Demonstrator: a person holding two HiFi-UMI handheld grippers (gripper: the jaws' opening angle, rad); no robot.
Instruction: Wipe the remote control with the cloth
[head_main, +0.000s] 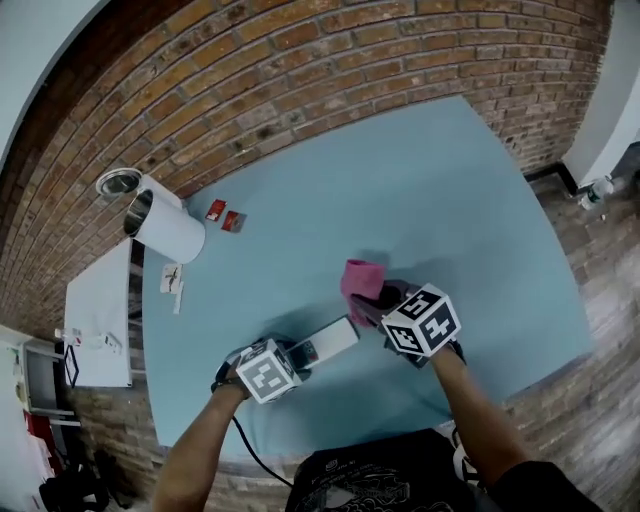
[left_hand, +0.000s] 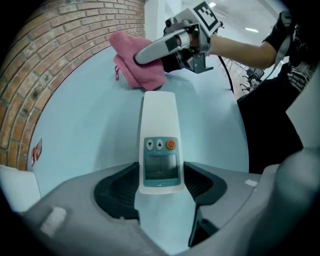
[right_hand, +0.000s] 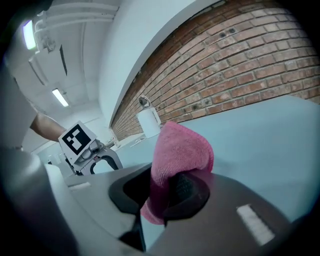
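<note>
A white remote control (head_main: 328, 342) (left_hand: 160, 135) with a small screen and an orange button lies flat on the blue table (head_main: 430, 190). My left gripper (head_main: 303, 354) (left_hand: 160, 186) points down over its near end, with the pads against both sides of the remote. My right gripper (head_main: 385, 302) (right_hand: 167, 192) is shut on a pink cloth (head_main: 360, 278) (right_hand: 179, 152), whose bunched end sticks out past the jaws. The cloth (left_hand: 136, 65) hangs just beyond the remote's far end, and I cannot tell if it touches it.
A white cylindrical container (head_main: 168, 228) lies on its side at the table's left, with its lid (head_main: 118, 182) beside it. Two small red packets (head_main: 226, 216) and some small items (head_main: 172, 280) lie nearby. A white side table (head_main: 98, 315) stands left. A brick wall runs behind.
</note>
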